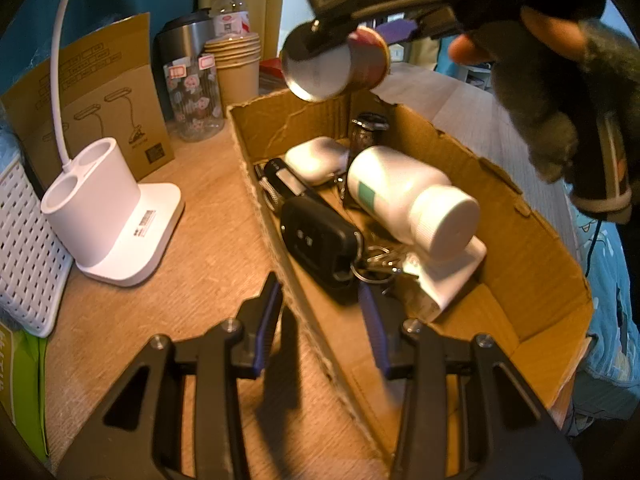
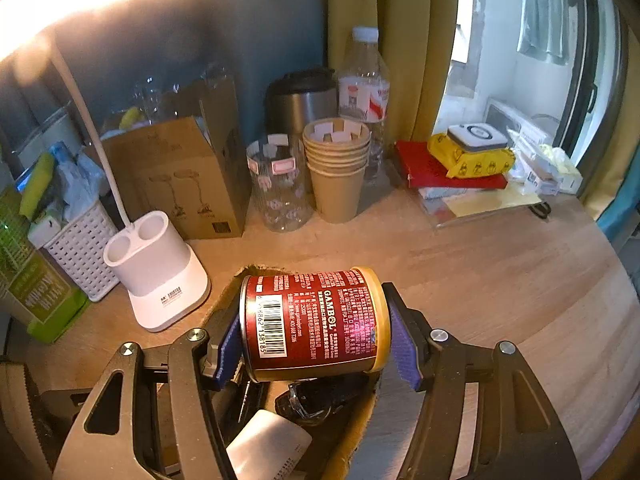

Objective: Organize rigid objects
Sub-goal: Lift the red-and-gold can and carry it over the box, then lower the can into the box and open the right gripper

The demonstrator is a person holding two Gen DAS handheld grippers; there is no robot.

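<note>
Above the far end of the cardboard box (image 1: 520, 264), the right gripper (image 2: 316, 332) holds a dark red can (image 2: 312, 322) on its side, one blue pad against the metal bottom and the other against the yellow lid end. From the left wrist view, this can (image 1: 352, 64) hangs over the box's far wall, carried by a hand (image 1: 560, 92) in a dark fuzzy sleeve.

The box stands on a wooden worktop (image 1: 192, 248). Inside it lie a white bottle (image 1: 408, 196) on its side, a black car key (image 1: 316, 240) with a ring of keys (image 1: 380, 264), a white earbud case (image 1: 316, 158), a slim black device (image 1: 284, 180) and a dark watch (image 1: 368, 128) leaning at the far wall. Under the bottle's cap is a white block (image 1: 452, 276).

The left gripper (image 1: 324, 332) is low at the near end of the box, with the near left wall of the box between its blue pads; its jaws are narrow and appear to pinch that wall.

Left of the box stands a white lamp base (image 1: 116, 224) with two round holes, beside a white perforated basket (image 1: 24, 252). Behind them are a brown carton (image 1: 108, 96), a clear printed glass (image 1: 194, 96), a stack of paper cups (image 1: 236, 64), a steel mug (image 1: 184, 40) and a plastic water bottle (image 1: 230, 4).
</note>
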